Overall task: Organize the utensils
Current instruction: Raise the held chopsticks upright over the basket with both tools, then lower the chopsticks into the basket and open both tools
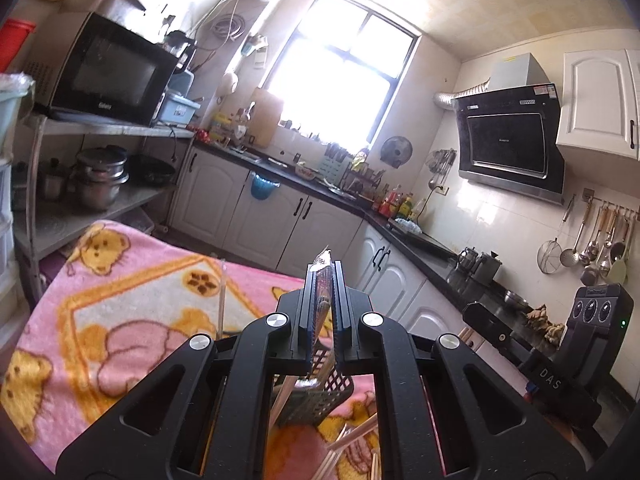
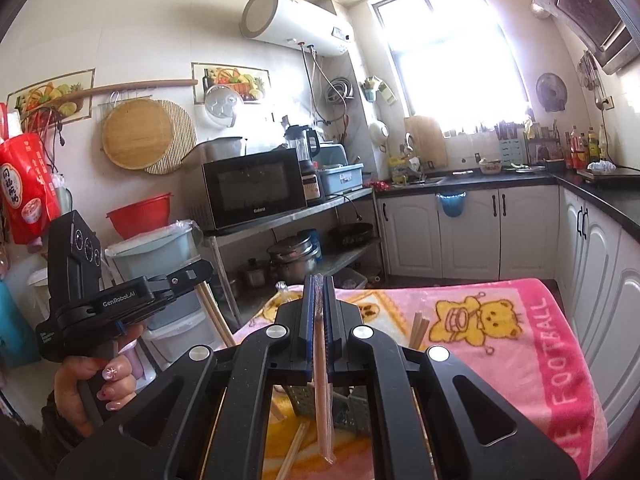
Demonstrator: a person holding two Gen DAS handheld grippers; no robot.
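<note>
Clamped between the near jaws of the right gripper [image 2: 319, 300] is a plastic-wrapped pair of chopsticks [image 2: 321, 392], hanging down over the dark mesh holder [image 2: 316, 404] on the pink blanket [image 2: 532, 344]. Further left, the left gripper [image 1: 324, 284] is likewise closed on a wrapped utensil [image 1: 323, 280], above its basket [image 1: 320, 392]. I would steady each tip over an opening before loosening, since loose chopsticks [image 1: 352, 436] lie just beside.

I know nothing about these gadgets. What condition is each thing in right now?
Left gripper: shut on a plastic-wrapped utensil pack, held upright.
Right gripper: shut on a plastic-wrapped pair of chopsticks, tilted.
Dark perforated plastic utensil basket: on the pink bear-print blanket, holding chopsticks.
Loose wooden chopsticks: lying on the blanket.
Black microwave: door closed.
</note>
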